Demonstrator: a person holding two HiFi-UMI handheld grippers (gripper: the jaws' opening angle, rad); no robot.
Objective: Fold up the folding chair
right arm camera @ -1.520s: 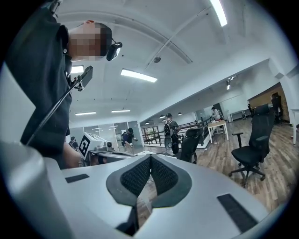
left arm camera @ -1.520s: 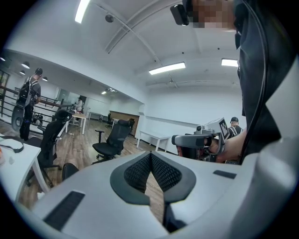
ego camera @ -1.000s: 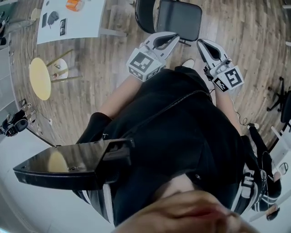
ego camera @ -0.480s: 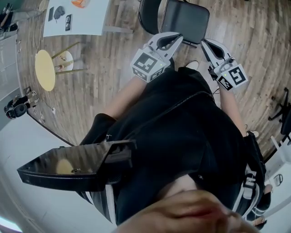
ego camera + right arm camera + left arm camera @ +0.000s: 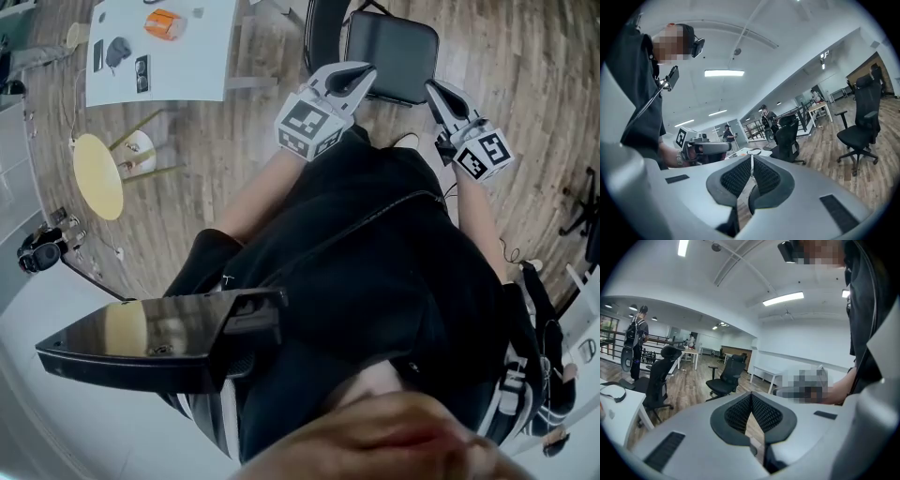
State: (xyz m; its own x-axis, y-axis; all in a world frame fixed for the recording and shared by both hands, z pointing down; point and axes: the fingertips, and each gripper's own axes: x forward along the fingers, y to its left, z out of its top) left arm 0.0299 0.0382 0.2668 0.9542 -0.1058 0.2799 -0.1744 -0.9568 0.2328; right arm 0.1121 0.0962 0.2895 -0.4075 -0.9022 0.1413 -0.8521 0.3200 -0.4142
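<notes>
In the head view the folding chair stands unfolded on the wooden floor in front of me, its black seat (image 5: 394, 52) flat and its dark backrest (image 5: 322, 26) at the seat's left. My left gripper (image 5: 366, 69) is shut and empty, its tips just short of the seat's near left corner. Shut and empty too, my right gripper (image 5: 434, 87) hangs by the seat's near right corner. Neither touches the chair. The left gripper view shows closed jaws (image 5: 751, 395) before an open office. In the right gripper view the jaws (image 5: 751, 158) meet, with the left gripper (image 5: 701, 148) beyond them.
A white table (image 5: 178, 66) carrying an orange object (image 5: 164, 21) stands at the far left, a round yellow stool (image 5: 98, 173) beside it. Black office chairs (image 5: 726, 378) (image 5: 858, 133) and people (image 5: 636, 333) stand farther off. My dark-clothed body fills the head view's lower half.
Both grippers have moved forward and slightly down toward the chair, staying shut. The whole chair seat now shows in the head view.
</notes>
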